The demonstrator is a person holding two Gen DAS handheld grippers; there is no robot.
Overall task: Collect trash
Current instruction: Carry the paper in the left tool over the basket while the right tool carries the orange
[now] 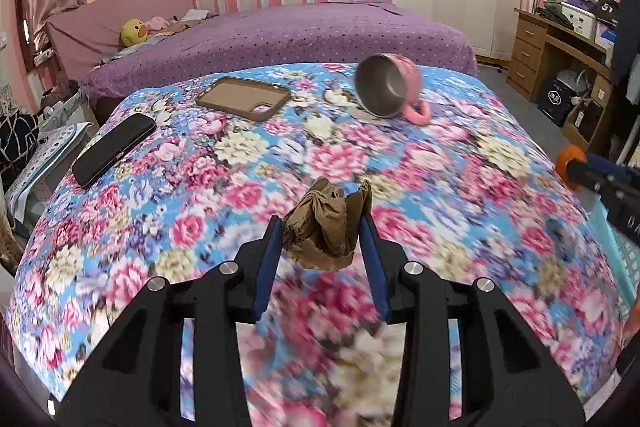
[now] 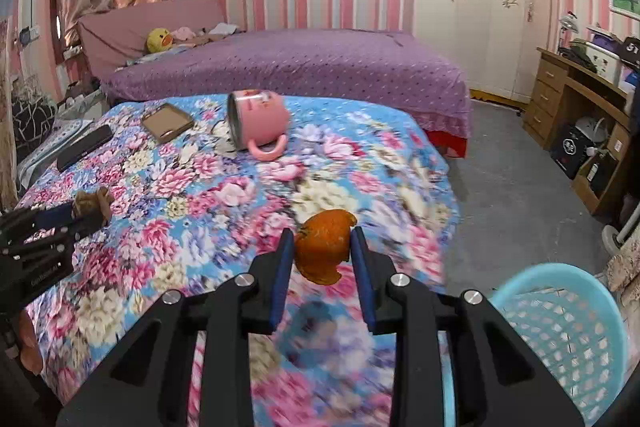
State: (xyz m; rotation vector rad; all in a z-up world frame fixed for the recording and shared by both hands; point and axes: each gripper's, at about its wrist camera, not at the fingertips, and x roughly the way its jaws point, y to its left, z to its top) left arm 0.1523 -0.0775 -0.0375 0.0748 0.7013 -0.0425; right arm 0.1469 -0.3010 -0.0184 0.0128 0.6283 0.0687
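Observation:
My left gripper (image 1: 322, 223) is shut on a crumpled brown paper wad (image 1: 326, 227) and holds it above the flowered cloth (image 1: 280, 163). The same wad (image 2: 94, 205) shows at the left of the right wrist view, in the left gripper (image 2: 86, 213). My right gripper (image 2: 322, 239) is shut on a piece of orange peel (image 2: 324, 247), lifted over the cloth's right side. That peel (image 1: 570, 161) and the right gripper's fingers (image 1: 600, 171) enter the left wrist view from the right edge. A light blue mesh basket (image 2: 568, 331) stands low at the right, beside the cloth's edge.
A pink mug (image 1: 390, 89) lies on its side at the far end of the cloth. A brown phone case (image 1: 244, 97) and a black phone (image 1: 114, 147) lie at the far left. Behind is a purple bed (image 2: 300, 67); a wooden desk (image 2: 568, 95) stands on the right, grey floor (image 2: 512, 187) between.

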